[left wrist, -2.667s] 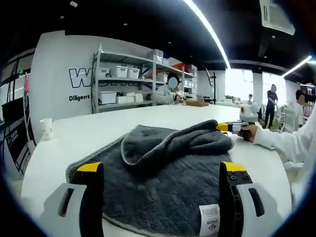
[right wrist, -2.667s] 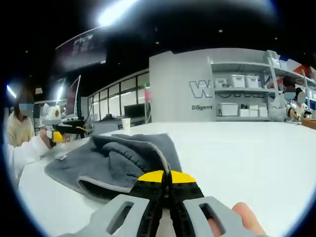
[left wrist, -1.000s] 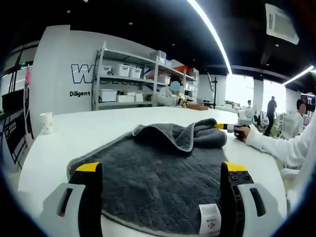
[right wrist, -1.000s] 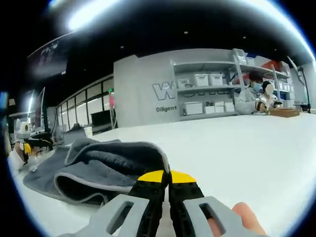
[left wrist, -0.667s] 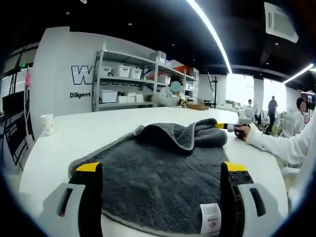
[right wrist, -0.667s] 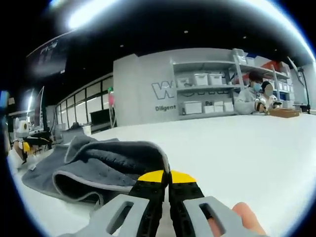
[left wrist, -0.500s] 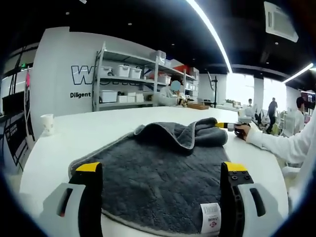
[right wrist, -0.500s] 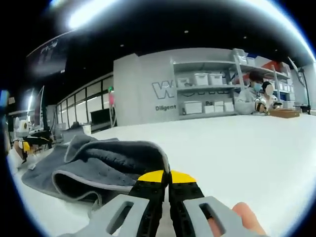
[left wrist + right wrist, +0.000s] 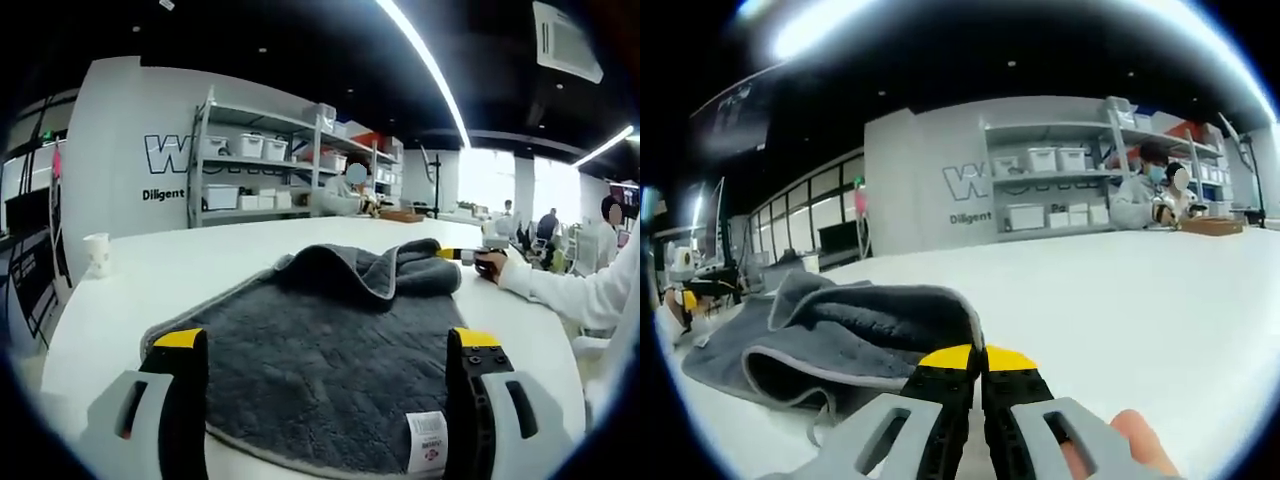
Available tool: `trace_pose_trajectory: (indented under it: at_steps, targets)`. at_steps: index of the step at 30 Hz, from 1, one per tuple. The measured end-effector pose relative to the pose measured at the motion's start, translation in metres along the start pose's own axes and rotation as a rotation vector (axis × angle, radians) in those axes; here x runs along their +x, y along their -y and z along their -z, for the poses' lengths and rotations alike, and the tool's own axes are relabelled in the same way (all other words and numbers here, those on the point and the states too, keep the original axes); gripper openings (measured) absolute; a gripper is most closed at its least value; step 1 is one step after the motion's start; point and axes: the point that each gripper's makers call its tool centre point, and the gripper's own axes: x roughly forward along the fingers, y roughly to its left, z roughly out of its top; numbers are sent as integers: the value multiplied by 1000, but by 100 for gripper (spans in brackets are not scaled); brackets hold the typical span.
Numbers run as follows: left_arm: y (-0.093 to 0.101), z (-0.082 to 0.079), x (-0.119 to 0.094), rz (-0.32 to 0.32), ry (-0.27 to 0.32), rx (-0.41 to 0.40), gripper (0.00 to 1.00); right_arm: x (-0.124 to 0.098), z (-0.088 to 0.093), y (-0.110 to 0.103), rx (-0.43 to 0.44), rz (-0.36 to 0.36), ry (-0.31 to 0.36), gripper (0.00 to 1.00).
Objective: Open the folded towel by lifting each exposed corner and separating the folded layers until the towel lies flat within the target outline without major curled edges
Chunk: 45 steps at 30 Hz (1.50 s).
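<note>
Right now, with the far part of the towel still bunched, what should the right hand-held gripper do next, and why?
Probably keep drawing the pinched corner outward: the right hand-held gripper is shut on the towel, whose far fold still lies doubled over.

Left gripper (image 9: 330,350) jaws wide apart over grey towel (image 9: 320,340) on white table (image 9: 180,265). Far towel corner bunched; right gripper (image 9: 455,255) at that fold. Paper cup (image 9: 97,254) far left.

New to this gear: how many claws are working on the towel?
2. The left yellow-tipped claw stands open over the dark grey fleece towel's near edge; the right yellow-tipped claw is shut on its far folded corner.
</note>
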Motion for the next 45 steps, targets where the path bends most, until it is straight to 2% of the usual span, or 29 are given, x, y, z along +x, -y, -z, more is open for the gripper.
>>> trace_pose_trajectory:
  at_steps: [15, 30, 38, 45]
  targets:
    - [0, 2, 1, -3, -6, 17, 98, 2, 1, 6, -11, 20, -6, 0]
    - [0, 1, 1, -3, -1, 20, 98, 2, -2, 33, 11, 76, -2, 0]
    - [2, 0, 2, -2, 0, 33, 98, -5, -1, 36, 20, 101, 4, 0]
    - [-1, 2, 3, -6, -8, 33, 98, -3, -2, 50, 27, 124, 5, 0]
